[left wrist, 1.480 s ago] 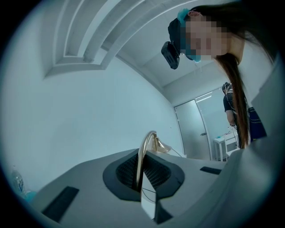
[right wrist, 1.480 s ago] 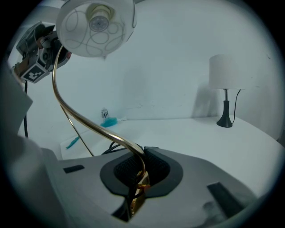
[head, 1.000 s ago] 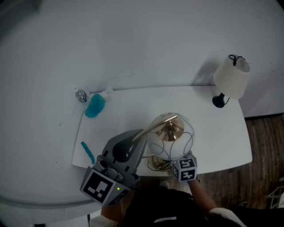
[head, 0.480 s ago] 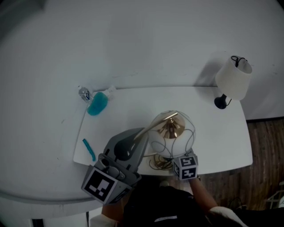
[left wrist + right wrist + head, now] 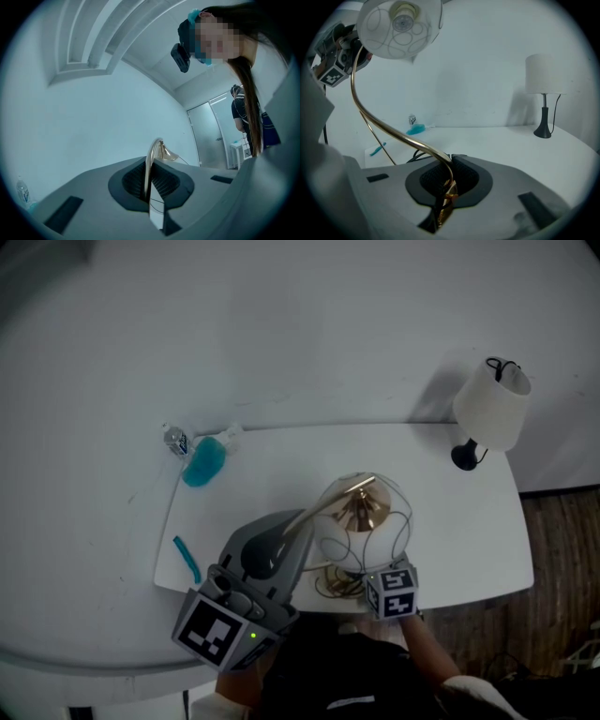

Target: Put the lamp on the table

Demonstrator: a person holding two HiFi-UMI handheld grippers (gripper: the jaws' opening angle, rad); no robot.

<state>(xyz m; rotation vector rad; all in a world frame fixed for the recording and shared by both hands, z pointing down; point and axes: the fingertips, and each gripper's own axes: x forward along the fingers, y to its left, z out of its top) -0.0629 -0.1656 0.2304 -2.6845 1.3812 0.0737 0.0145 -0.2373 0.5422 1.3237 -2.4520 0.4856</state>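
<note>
A brass lamp with a clear round globe shade (image 5: 361,521) hangs over the near edge of the white table (image 5: 281,474), held between both grippers. Its curved brass arm (image 5: 389,131) rises to the globe (image 5: 401,26), which is high at the upper left in the right gripper view. My left gripper (image 5: 292,538) is shut on the upper part of the arm (image 5: 151,168). My right gripper (image 5: 446,193) is shut on the brass stem low down, where dark cord loops gather (image 5: 333,585). Its marker cube (image 5: 391,592) shows below the globe.
A second lamp with a white shade (image 5: 489,407) and black foot stands at the table's back right corner (image 5: 543,96). A blue bottle (image 5: 202,462) and a small jar (image 5: 173,440) sit at the back left. A teal stick (image 5: 186,561) lies near the left edge. A person (image 5: 243,122) stands behind.
The head view shifted slightly. Both grippers keep their hold, and the brass lamp stays in almost the same place over the near table edge.
</note>
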